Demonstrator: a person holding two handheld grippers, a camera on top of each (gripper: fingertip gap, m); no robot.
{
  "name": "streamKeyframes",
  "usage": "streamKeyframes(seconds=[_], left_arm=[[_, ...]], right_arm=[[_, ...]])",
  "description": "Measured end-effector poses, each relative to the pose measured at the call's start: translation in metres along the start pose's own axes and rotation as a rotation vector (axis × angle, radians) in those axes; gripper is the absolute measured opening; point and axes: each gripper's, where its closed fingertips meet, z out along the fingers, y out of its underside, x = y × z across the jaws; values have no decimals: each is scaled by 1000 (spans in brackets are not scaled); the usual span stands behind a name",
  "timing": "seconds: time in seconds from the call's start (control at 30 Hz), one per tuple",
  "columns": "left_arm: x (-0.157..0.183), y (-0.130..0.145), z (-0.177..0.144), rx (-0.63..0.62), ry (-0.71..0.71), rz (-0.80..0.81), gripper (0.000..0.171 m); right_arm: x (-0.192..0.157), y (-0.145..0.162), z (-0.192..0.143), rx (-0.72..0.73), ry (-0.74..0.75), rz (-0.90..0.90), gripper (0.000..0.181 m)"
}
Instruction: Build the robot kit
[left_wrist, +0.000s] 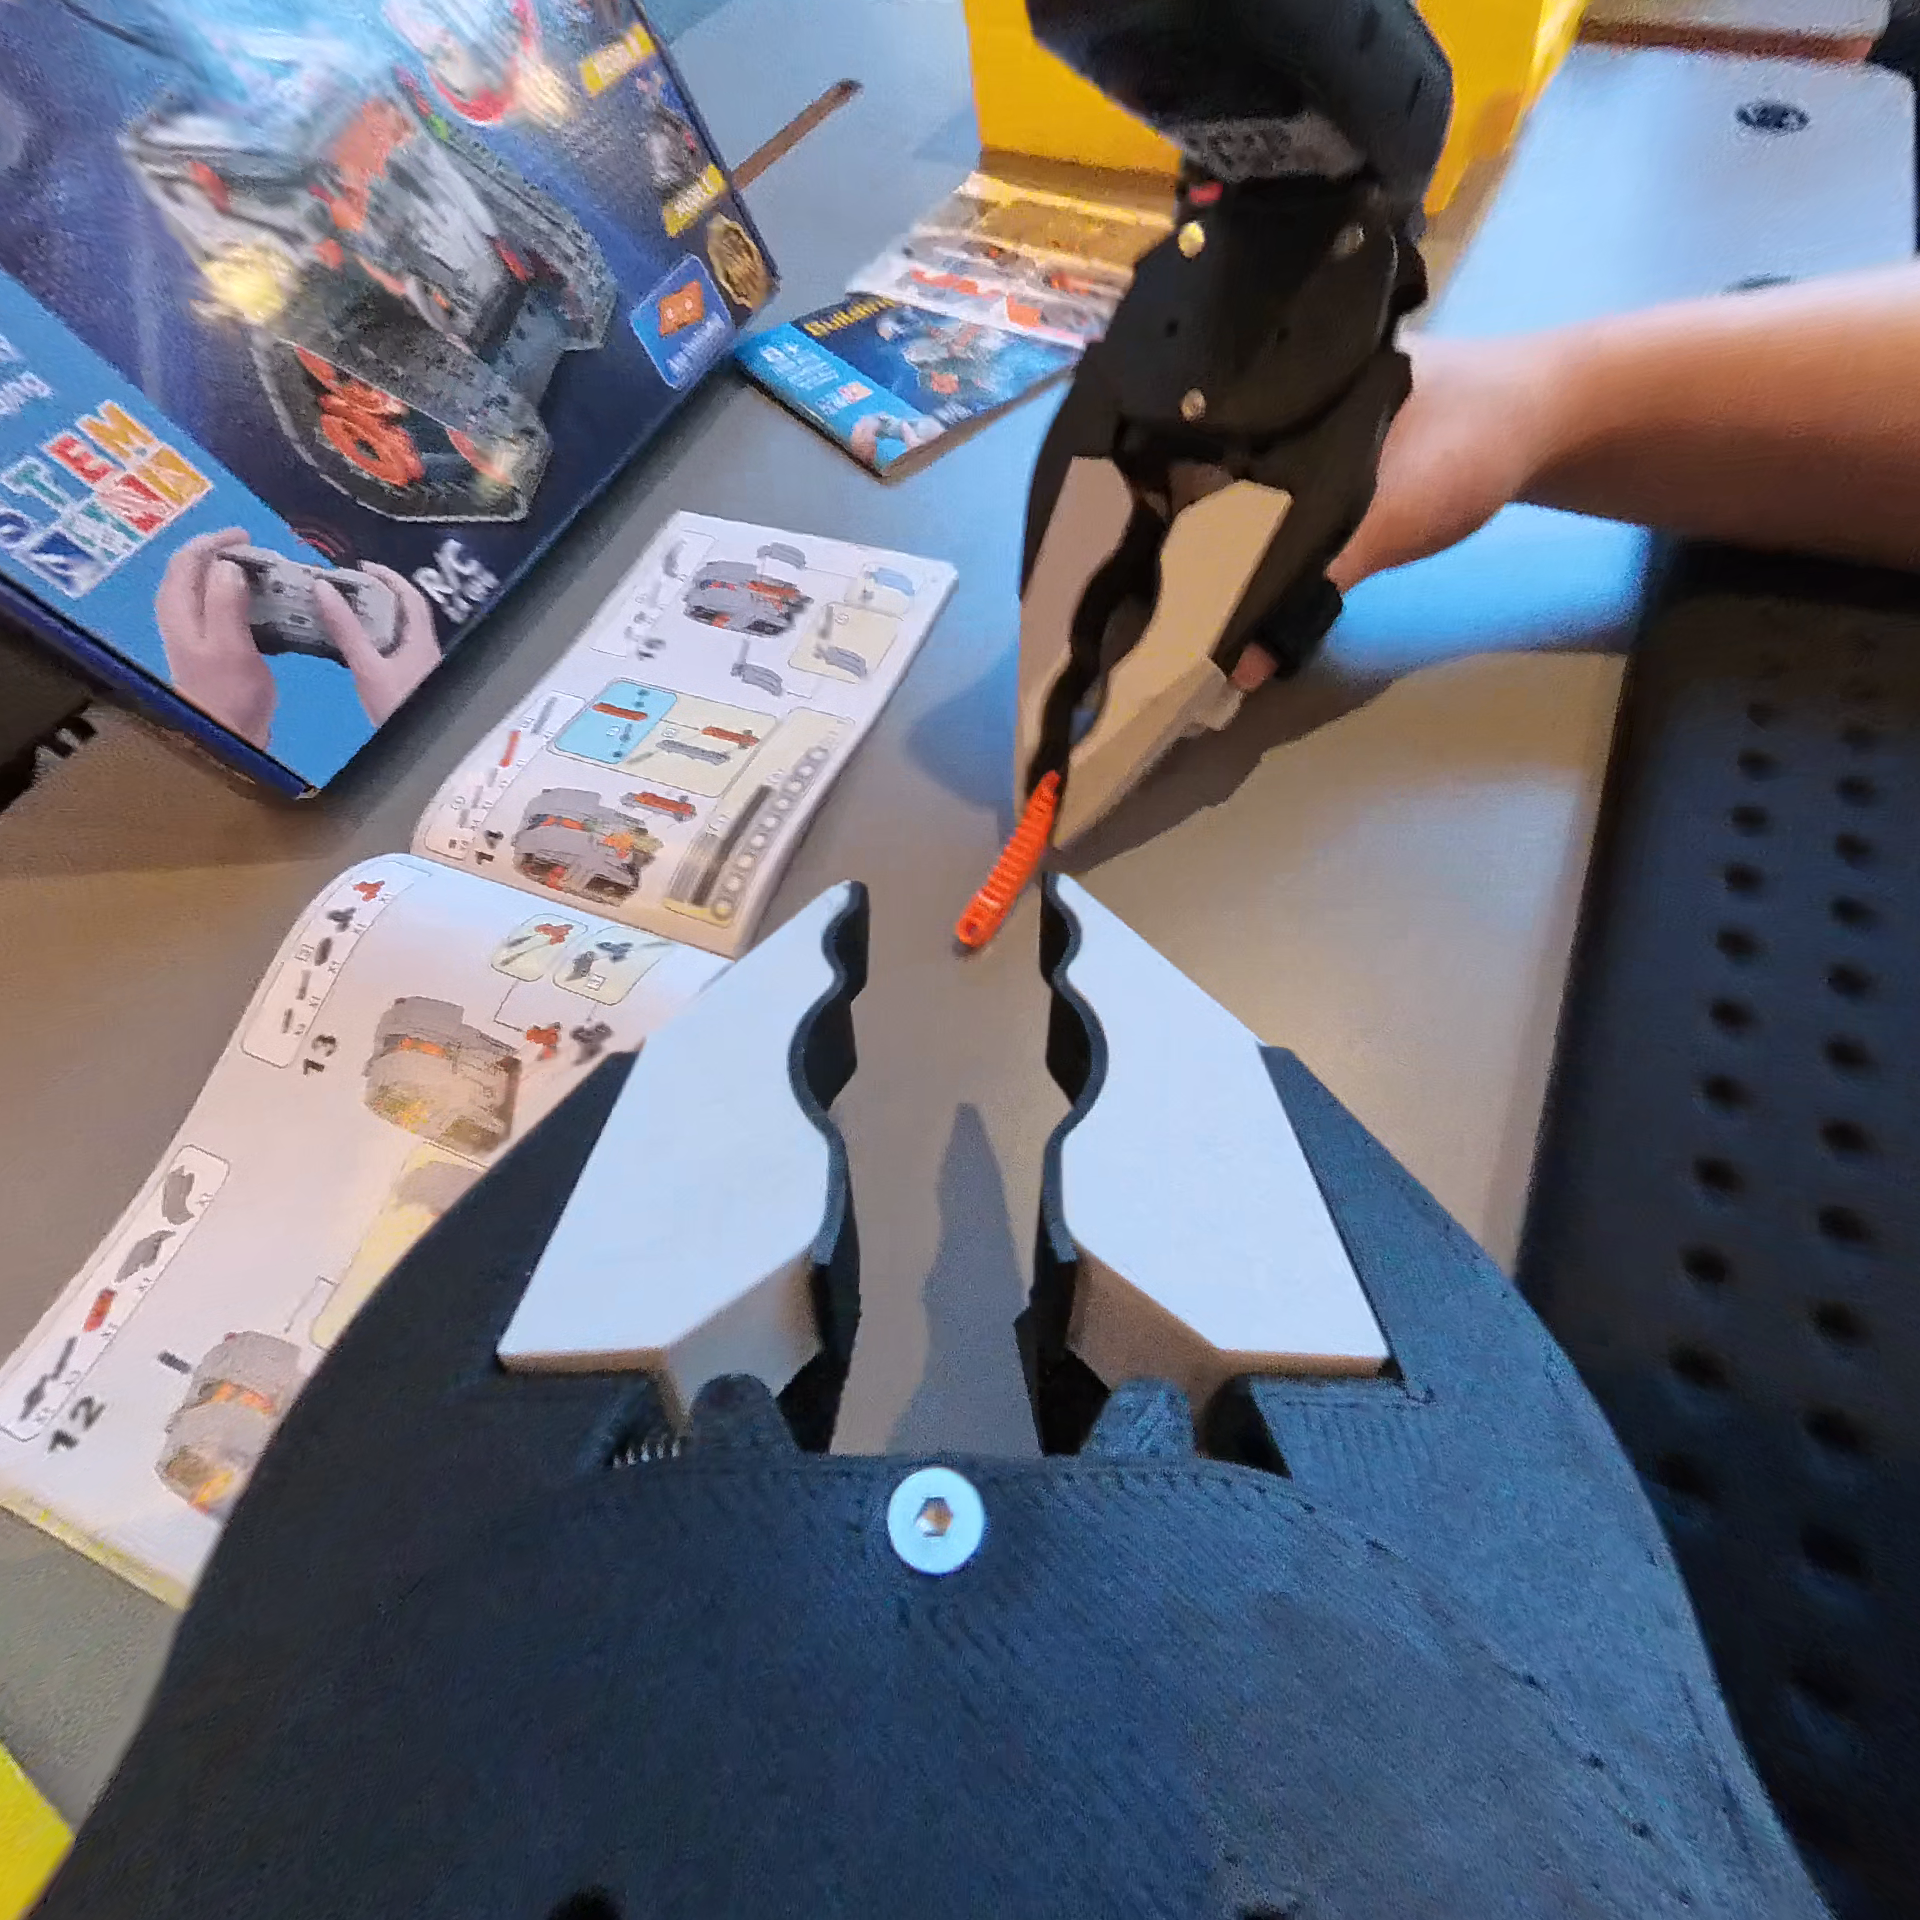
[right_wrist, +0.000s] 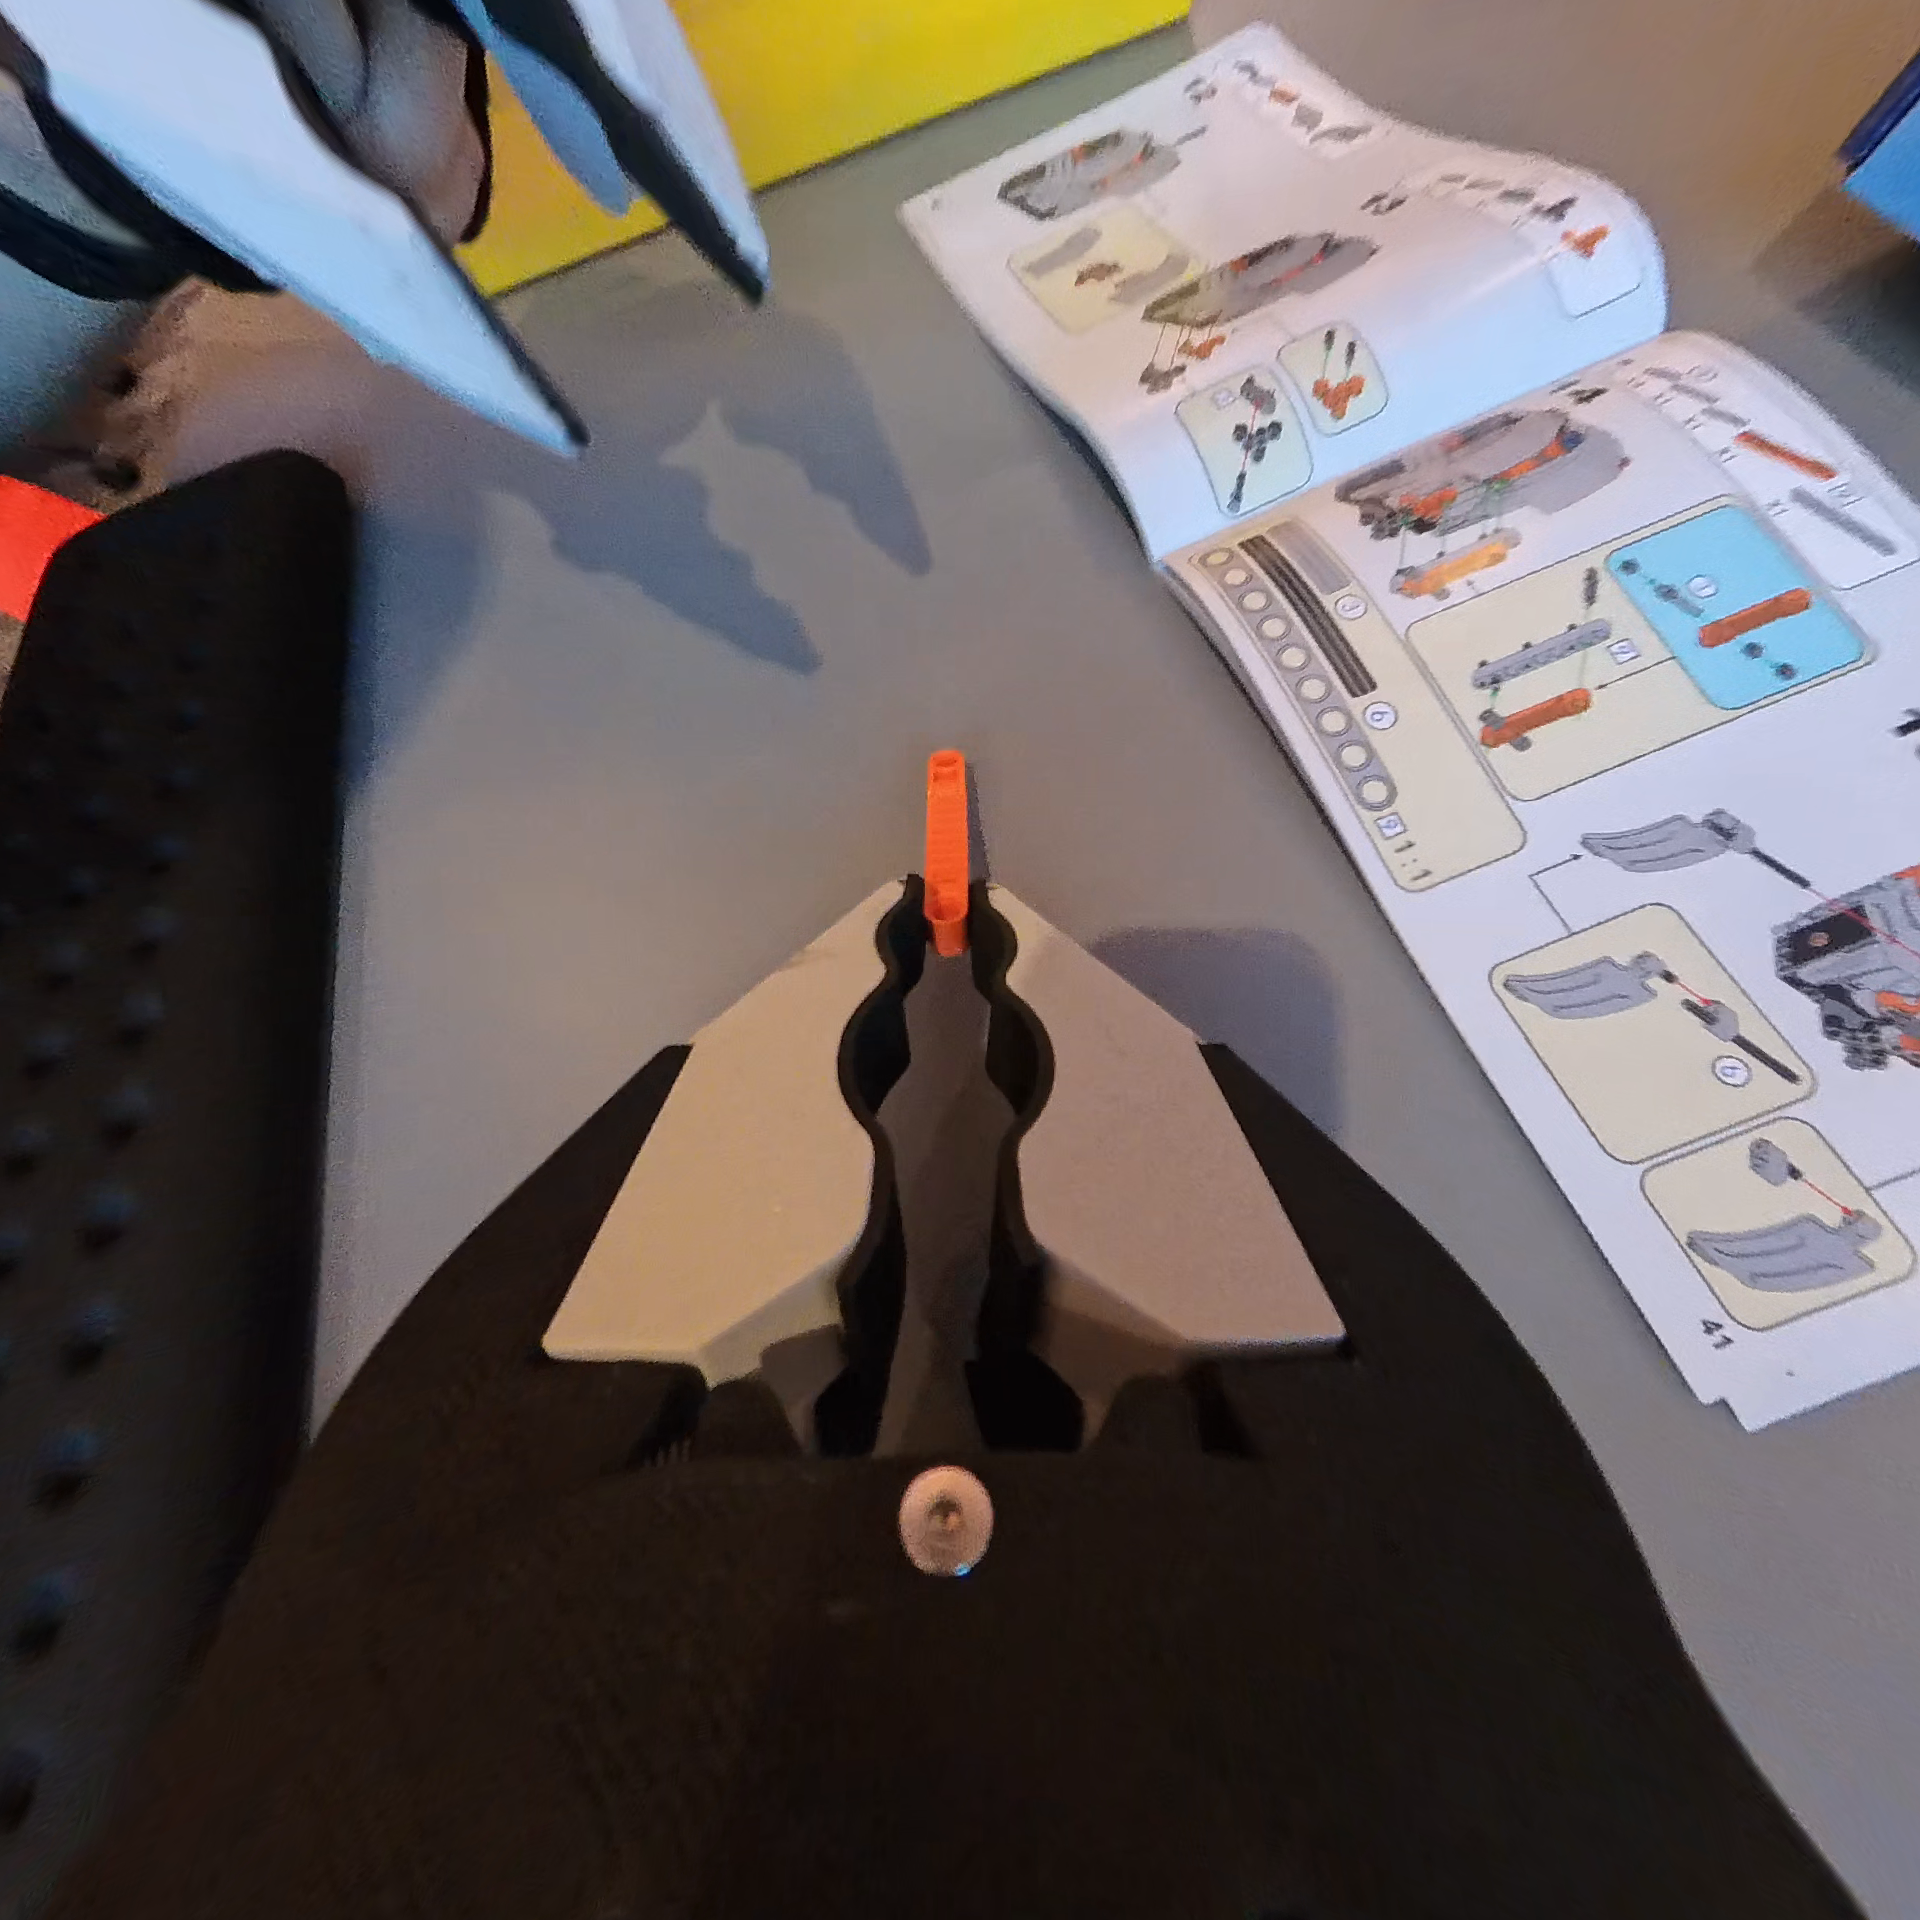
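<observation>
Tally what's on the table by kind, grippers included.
Grippers: 2, left gripper open and empty, right gripper shut on the orange beam
Orange beams: 1
Printed booklets: 2, open instruction booklet, closed leaflet
Toy boxes: 1, blue box
Black perforated trays: 1
Total: 7

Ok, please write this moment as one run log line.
right gripper: shut on small orange ridged plastic beam | left gripper: open, empty | open paper instruction booklet beside, on grey table
</observation>
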Motion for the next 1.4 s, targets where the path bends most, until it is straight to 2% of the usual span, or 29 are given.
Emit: streamKeyframes(seconds=[0.07, 0.13, 0.27, 0.33, 0.47, 0.6, 0.8, 1.23, 1.4], left_arm=[[-4, -6, 3, 55, -12, -7, 29], [-6, -11, 9, 81, -12, -12, 30], [-17, -18, 21, 121, 32, -4, 27], [-30, -23, 19, 194, 27, -1, 23], [-55, -20, 8, 284, 17, -101, 26], [-72, -16, -5, 331, -44, -123, 28], [-77, -16, -9, 353, -16, -213, 40], [-62, -19, -4, 319, 24, -195, 42], [-58, -23, -6, 321, 37, -210, 46]], right_arm=[[-7, 4, 4, -37, -58, -7, 6], [2, 8, 6, -66, -13, -44, 6], [6, 7, 10, -95, -47, -102, 6], [6, 6, 11, -125, -79, -115, 6], [8, 3, 16, -120, -97, -194, 6], [6, 2, 17, -110, -135, -177, 9], [8, 1, 16, -94, -95, -213, 24], [16, 2, 13, -90, -22, -232, 20], [17, 2, 13, -85, -4, -238, 25]])
